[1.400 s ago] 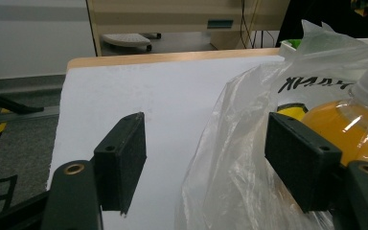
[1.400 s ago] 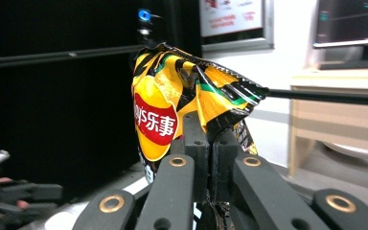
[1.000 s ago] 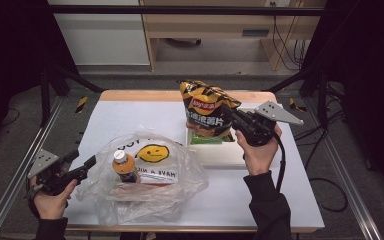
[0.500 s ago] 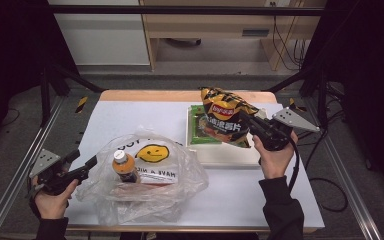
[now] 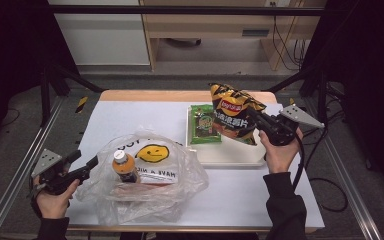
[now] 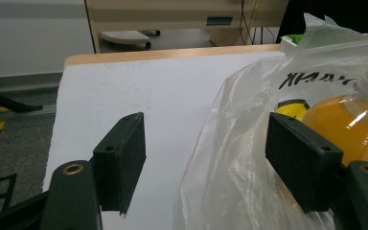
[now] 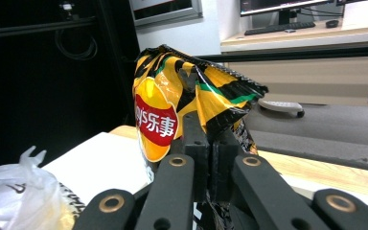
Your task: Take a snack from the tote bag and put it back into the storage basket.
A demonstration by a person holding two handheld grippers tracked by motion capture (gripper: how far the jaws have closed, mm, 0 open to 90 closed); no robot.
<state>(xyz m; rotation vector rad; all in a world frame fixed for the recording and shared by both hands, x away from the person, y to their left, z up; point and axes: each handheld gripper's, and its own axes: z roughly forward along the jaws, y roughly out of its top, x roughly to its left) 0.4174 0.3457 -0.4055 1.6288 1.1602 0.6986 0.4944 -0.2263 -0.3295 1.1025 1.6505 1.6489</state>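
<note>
Now right gripper (image 5: pixel 256 120) clamped on chip bag (image 5: pixel 234 119), left gripper (image 6: pixel 211 158) wide, straddling plastic bag (image 6: pixel 249 158) edge

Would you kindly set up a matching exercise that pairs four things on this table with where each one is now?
Things:
1. crisp bag
2. orange drink bottle
3. green packet
4. left tool

Places:
A. lying on the white tray
B. inside the clear plastic bag
C. open, at the plastic bag's edge
D. pinched in the right tool

Pairs: 1-D, 2-B, 3-A, 4-C
</note>
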